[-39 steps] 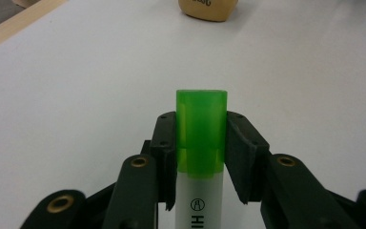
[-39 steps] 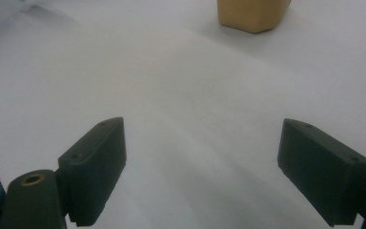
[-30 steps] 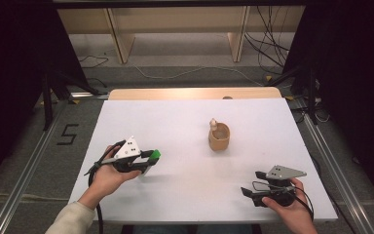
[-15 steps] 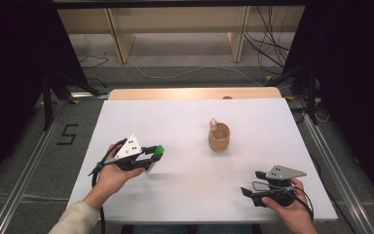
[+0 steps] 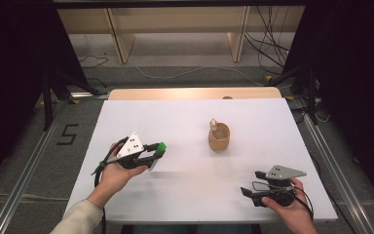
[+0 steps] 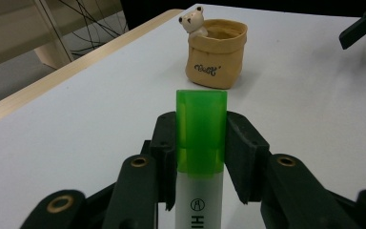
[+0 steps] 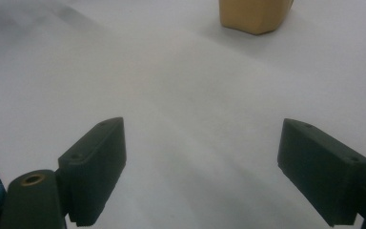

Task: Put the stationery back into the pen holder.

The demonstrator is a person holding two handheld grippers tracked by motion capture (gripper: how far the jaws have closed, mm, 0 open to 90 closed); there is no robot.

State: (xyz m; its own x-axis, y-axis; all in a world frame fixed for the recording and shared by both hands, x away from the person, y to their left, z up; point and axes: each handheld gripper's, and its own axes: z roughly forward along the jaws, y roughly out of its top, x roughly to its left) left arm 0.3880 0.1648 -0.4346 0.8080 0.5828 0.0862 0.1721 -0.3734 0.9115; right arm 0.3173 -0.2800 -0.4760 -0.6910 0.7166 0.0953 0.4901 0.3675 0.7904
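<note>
here, left gripper [image 6: 201, 157] clamping green-capped highlighter [image 6: 201, 138], tan pot [image 6: 216, 52] ahead

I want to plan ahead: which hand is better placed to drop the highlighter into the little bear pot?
Left. The left gripper already clamps the highlighter, aimed toward the pot. The right gripper is open with nothing between its jaws.

Highlighter [image 6: 201, 157] lower body — cut off by edge.
</note>
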